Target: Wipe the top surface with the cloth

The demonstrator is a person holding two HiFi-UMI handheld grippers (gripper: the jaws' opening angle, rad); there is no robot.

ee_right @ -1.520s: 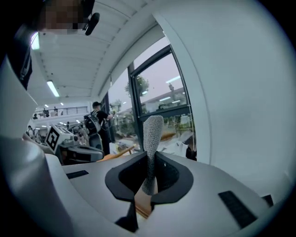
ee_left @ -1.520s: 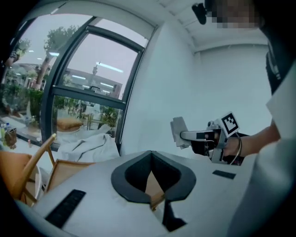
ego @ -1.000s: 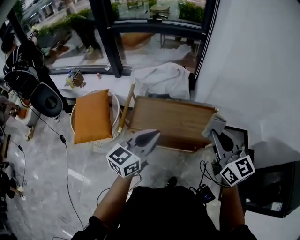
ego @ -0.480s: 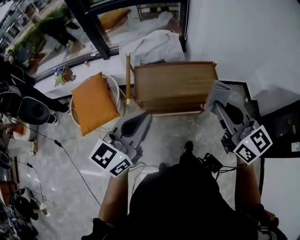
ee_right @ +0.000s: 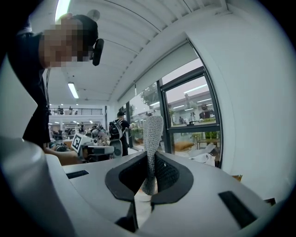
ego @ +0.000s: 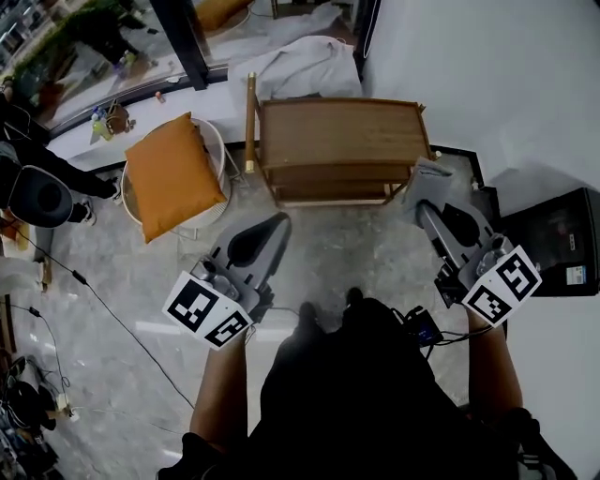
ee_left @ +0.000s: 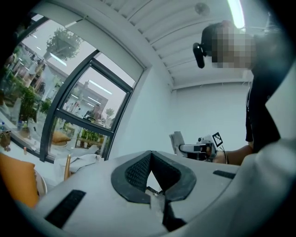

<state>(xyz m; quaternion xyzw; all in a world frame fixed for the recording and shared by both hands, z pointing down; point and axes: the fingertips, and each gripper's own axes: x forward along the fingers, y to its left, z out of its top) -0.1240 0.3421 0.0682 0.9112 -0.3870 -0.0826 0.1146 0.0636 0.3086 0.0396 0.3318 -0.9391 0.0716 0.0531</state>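
Clearly, right gripper (ego: pixel 421 200) clamps the grey cloth (ee_right: pixel 152 134); left gripper (ego: pixel 278 222) seems shut, empty.

Daylight entered through window (ee_left: pixel 78 106); ceiling lamp (ee_left: pixel 237 14) glared; gripper views were bowed, with dark vignetted corners.

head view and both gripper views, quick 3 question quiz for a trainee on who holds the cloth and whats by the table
1. True or false: the cloth lies spread flat on the top of the wooden table.
2. In the head view, what is left of the table? A) an orange cushion B) a red bucket C) a green ball
3. Fill in: the left tool has its jaws together on ____.

Key: 1 false, it stands clamped in the right tool, by the table's front right corner. 2 A. 3 nothing.
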